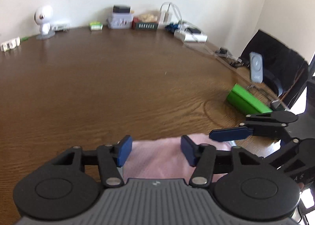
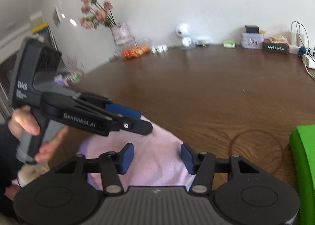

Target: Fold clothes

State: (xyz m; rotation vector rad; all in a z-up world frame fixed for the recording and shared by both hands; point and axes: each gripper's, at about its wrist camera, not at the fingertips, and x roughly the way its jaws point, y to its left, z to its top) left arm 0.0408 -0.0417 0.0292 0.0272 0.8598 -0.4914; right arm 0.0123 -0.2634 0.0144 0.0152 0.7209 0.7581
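Note:
A pink garment (image 1: pixel 157 160) lies on the brown wooden table (image 1: pixel 118 79) at its near edge. My left gripper (image 1: pixel 156 150) hovers over it, blue pads apart, with cloth showing below the gap and neither pad pressing on it. From the right, one of my right gripper's blue fingers (image 1: pixel 229 134) reaches over the garment's far right corner. In the right wrist view the garment (image 2: pixel 157 152) spreads under my right gripper (image 2: pixel 157 158), which also stands open above the cloth. A hand (image 2: pixel 25 122) holds my left gripper (image 2: pixel 143 120) over the garment's left far edge.
A green box (image 1: pixel 248 101) (image 2: pixel 304 166) lies on the table right of the garment. A grey flat device (image 1: pixel 256 67) and a black chair (image 1: pixel 279 57) are at the right edge. A white figurine (image 1: pixel 44 22), boxes (image 1: pixel 120 18), power strips (image 1: pixel 189 35) and a flower vase (image 2: pixel 120 32) line the wall.

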